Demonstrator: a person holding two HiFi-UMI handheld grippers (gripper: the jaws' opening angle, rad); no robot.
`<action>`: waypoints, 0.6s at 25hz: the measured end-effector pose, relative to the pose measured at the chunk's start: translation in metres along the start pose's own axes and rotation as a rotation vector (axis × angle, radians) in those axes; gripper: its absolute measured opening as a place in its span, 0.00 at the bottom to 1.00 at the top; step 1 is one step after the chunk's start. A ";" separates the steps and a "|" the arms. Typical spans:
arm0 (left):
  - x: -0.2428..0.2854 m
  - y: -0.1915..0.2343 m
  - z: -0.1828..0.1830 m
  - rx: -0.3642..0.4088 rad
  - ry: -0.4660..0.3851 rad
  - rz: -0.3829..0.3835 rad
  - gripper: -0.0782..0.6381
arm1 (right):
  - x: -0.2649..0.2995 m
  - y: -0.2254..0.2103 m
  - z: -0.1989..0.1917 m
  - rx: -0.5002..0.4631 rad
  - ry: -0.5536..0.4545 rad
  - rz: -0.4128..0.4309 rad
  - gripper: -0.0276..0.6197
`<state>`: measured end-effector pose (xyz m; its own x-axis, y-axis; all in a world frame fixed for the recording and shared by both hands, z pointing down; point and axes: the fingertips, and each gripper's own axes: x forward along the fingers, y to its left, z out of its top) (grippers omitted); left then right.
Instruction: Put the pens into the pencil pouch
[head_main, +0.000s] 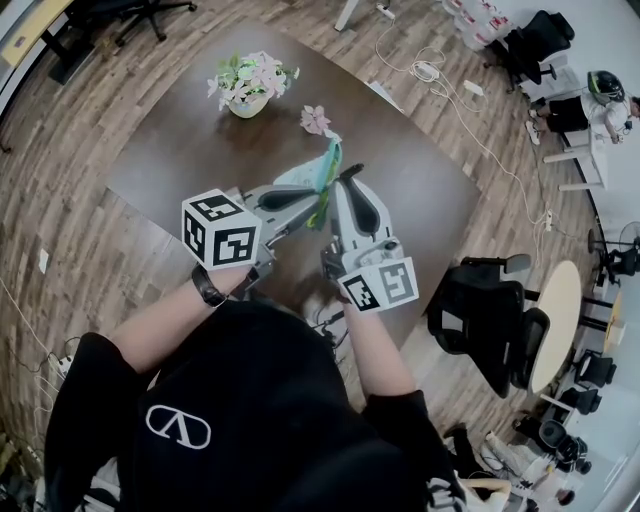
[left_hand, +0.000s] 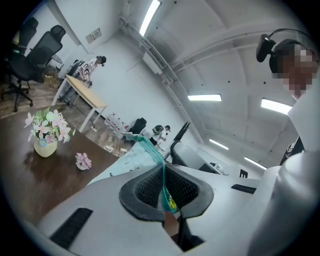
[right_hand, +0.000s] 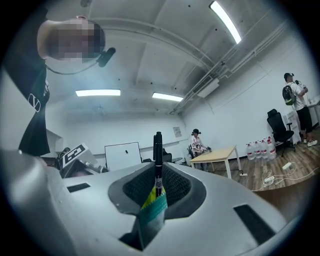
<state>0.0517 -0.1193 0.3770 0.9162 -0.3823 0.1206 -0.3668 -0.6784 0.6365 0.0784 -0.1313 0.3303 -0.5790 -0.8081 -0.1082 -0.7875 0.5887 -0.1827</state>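
In the head view, the pale mint fabric pouch (head_main: 318, 172) with a teal zip edge is held up in the air between the left tongs (head_main: 312, 208) and the right tongs (head_main: 343, 180), above the dark brown wooden surface (head_main: 180, 160). On that surface stand only a pale round vase of pink flowers (head_main: 250, 85) and a small loose pink flower (head_main: 316, 120). No other pen lies there.

In the left gripper view, the left tongs (left_hand: 165, 192) are clenched on the zip edge of the pouch (left_hand: 131, 162), which runs away from them toward the upper left. The inside of the pouch is not visible, so I cannot tell what it already contains.

In the right gripper view, the right tongs (right_hand: 156, 192) are clenched on a slim black pen (right_hand: 158, 160) that stands upright. A yellow label and a strip of the teal pouch edge (right_hand: 152, 210) are pinched at its foot.

I judge that the step in hand is the insertion of this pen. Next, the pen must slide deeper through the mouth of the pouch while the left tongs hold the edge steady. Only then should the right tongs release.
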 end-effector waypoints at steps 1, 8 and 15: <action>0.000 -0.002 0.002 0.006 -0.004 -0.003 0.13 | 0.000 0.001 -0.003 0.000 0.015 0.005 0.11; 0.000 0.001 0.011 0.016 -0.024 -0.002 0.13 | 0.001 0.006 0.003 -0.007 0.010 0.065 0.36; -0.005 0.011 0.015 0.015 -0.037 0.013 0.13 | -0.007 -0.005 0.019 -0.027 -0.017 0.022 0.36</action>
<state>0.0410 -0.1341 0.3721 0.9049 -0.4138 0.1001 -0.3811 -0.6826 0.6235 0.0906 -0.1292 0.3138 -0.5927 -0.7952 -0.1281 -0.7803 0.6063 -0.1536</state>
